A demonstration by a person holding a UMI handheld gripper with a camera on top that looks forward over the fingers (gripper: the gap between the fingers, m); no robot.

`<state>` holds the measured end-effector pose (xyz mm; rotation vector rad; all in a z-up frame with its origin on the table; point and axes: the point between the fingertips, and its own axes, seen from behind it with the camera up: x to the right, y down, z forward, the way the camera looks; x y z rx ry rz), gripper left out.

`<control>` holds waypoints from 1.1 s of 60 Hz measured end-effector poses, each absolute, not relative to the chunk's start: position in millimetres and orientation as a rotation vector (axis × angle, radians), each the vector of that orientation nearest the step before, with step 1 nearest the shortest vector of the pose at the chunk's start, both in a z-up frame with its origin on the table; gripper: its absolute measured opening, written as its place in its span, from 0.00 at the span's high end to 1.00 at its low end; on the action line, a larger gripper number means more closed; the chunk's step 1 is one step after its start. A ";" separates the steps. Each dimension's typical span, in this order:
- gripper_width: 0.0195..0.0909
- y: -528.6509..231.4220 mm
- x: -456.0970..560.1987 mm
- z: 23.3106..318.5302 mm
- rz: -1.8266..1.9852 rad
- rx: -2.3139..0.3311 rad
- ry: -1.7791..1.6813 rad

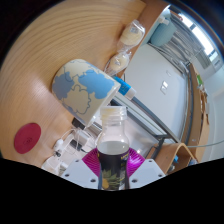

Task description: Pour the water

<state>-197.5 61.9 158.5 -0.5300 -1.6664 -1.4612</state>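
Step in hand, by my read: bottle is picked up and carried, w/ the pour itself not yet begun. The gripper [112, 172] is clamped on a small clear bottle [113, 140]; both purple pads [92, 165] press its lower body from either side, no gap visible. Bottle stands upright between the fingers, narrow neck up top, a dark liquid band across its middle. Can't tell if a cap is on or off; the top looks pale and closed-ish, but not sure.

Just beyond the bottle, a bit to the side, sits a mug [84, 88] w/ a blue-and-white pattern, on the round wooden table [45, 50]. Mug looks like the likely target, though its opening isn't clearly readable from here. Near the mug on the tabletop lies a red round disc [27, 136], poss. a coaster or lid. Farther off, at the table's far rim, is another pale bottle-like thing [130, 38], too small to name properly. A chair back [182, 155] shows off the table's edge, over the floor.

Next move, as I judge it: bring the bottle neck over the mug rim, then tilt slowly toward the mug. If a cap is on, it must come off first. Keep grip firm during tilt; bottle is slim and could slip.
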 end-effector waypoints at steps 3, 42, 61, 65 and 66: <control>0.85 59.2 -196.9 160.4 -1.405 -0.588 -1.632; 0.83 35.8 -128.5 108.1 0.243 -1.693 -0.433; 0.82 45.9 -133.6 80.7 0.352 -1.733 -0.330; 0.81 45.5 -132.1 83.1 0.329 -1.702 -0.339; 0.81 45.1 -132.4 83.0 0.328 -1.700 -0.340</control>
